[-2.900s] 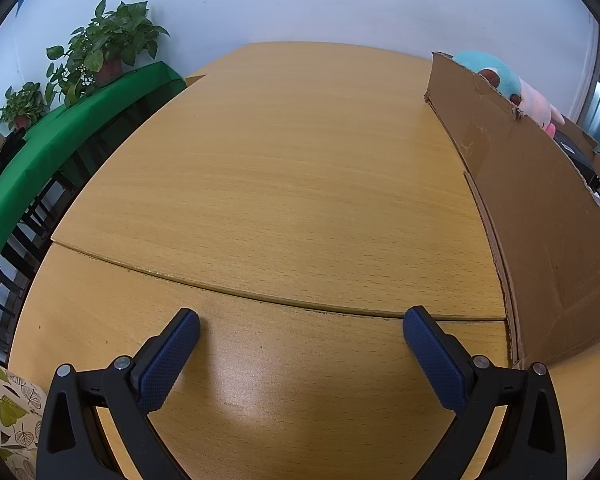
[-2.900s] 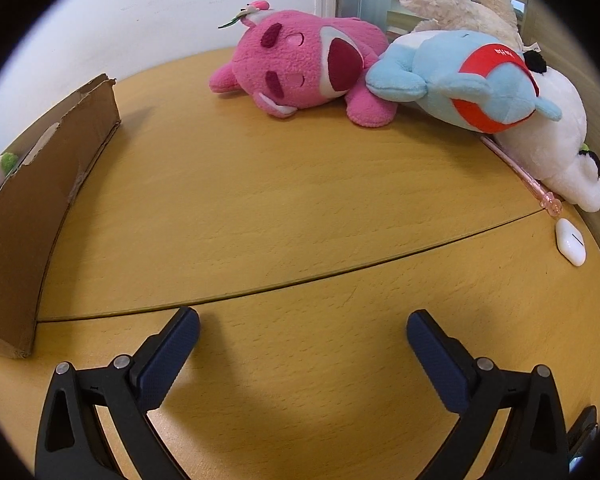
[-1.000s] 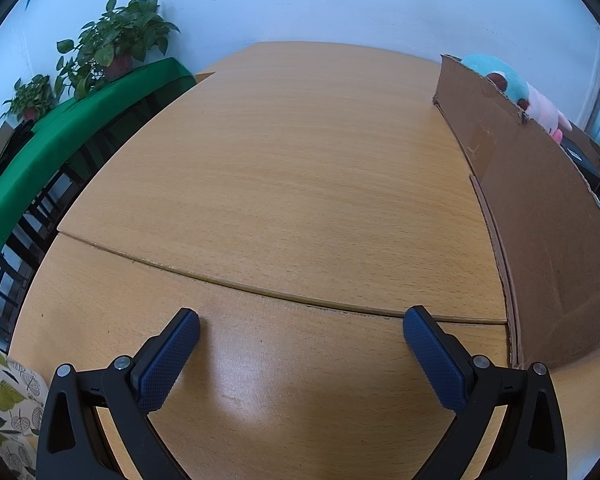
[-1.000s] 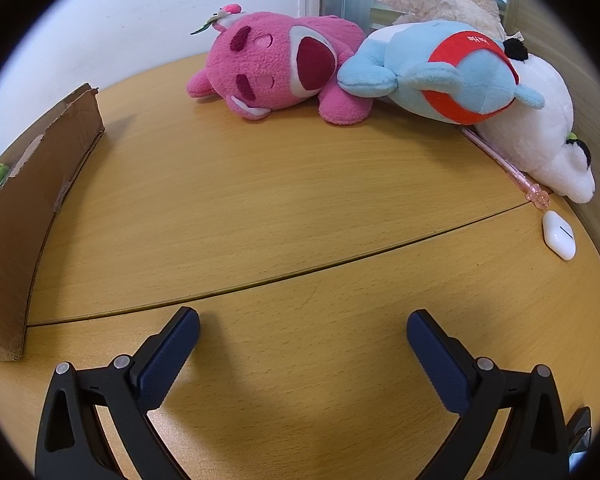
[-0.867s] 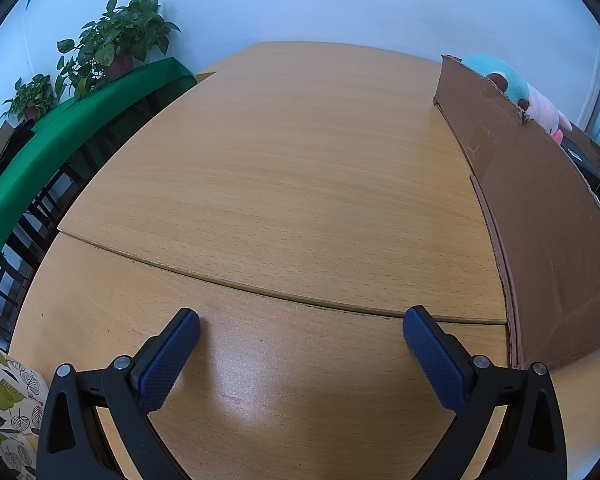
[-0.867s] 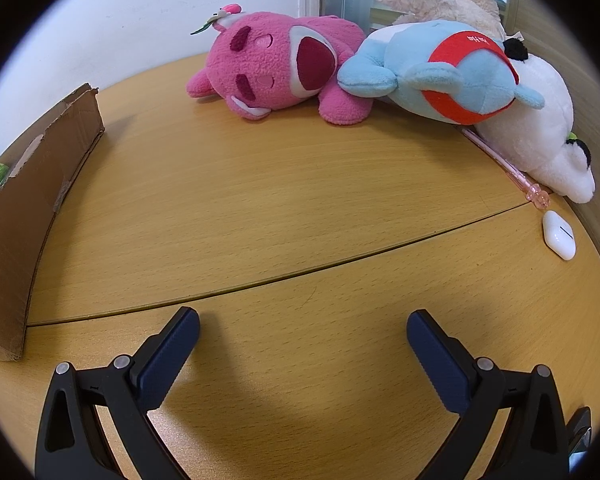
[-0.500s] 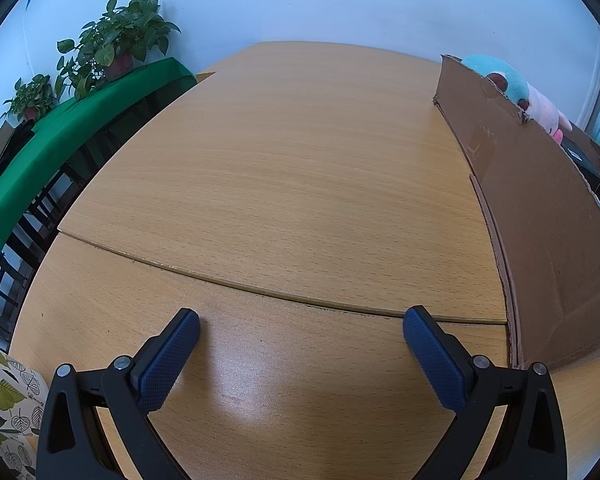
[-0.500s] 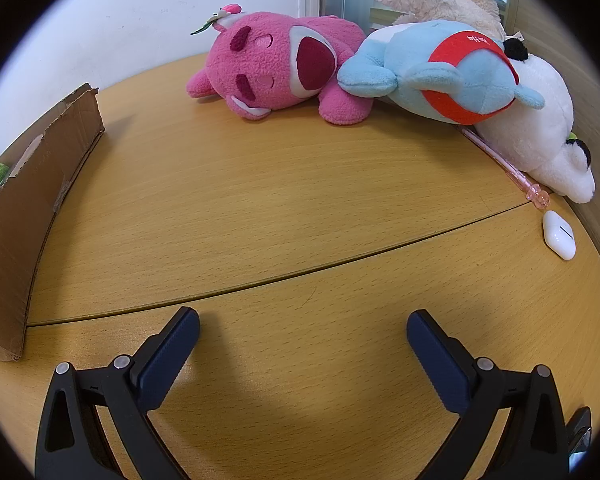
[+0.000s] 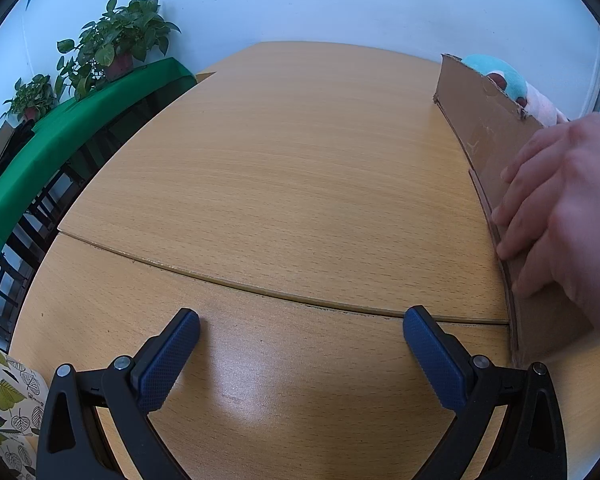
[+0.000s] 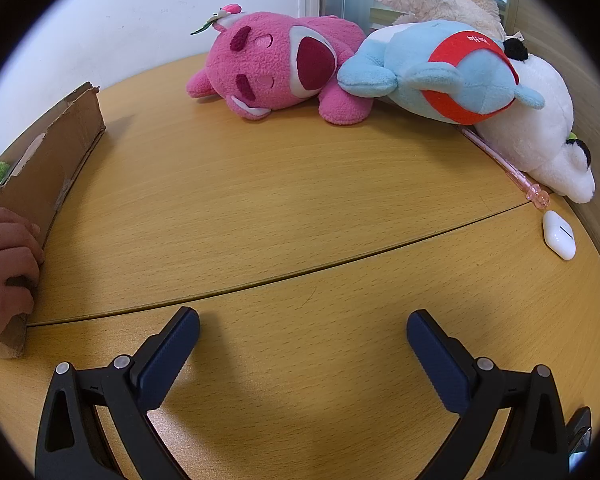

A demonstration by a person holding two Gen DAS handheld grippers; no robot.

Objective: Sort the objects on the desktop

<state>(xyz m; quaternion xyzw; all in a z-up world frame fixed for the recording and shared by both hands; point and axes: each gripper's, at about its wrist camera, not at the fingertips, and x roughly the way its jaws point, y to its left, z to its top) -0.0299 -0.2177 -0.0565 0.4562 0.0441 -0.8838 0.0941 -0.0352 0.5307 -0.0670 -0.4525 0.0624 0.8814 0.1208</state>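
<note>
In the right wrist view a pink plush point(image 10: 276, 76), a blue plush with a red band point(image 10: 444, 76) and a white plush point(image 10: 540, 136) lie at the far side of the wooden table point(image 10: 260, 208). A pink pen point(image 10: 504, 168) and a white earbud case point(image 10: 559, 235) lie at the right. My right gripper point(image 10: 302, 334) is open and empty, well short of them. My left gripper point(image 9: 300, 334) is open and empty over bare table point(image 9: 280, 184). A cardboard box point(image 9: 496, 152) stands to its right, also in the right wrist view point(image 10: 48, 164). A bare hand point(image 9: 564, 208) rests on the box's side, also visible in the right wrist view point(image 10: 4, 256).
A plush in the box shows over its wall point(image 9: 500, 76). Potted plants point(image 9: 116, 44) stand on a green ledge point(image 9: 60, 132) beyond the table's left edge. A white wall is behind the table.
A bare hand has come into both views and now rests on the cardboard box. Both grippers have stayed still and open.
</note>
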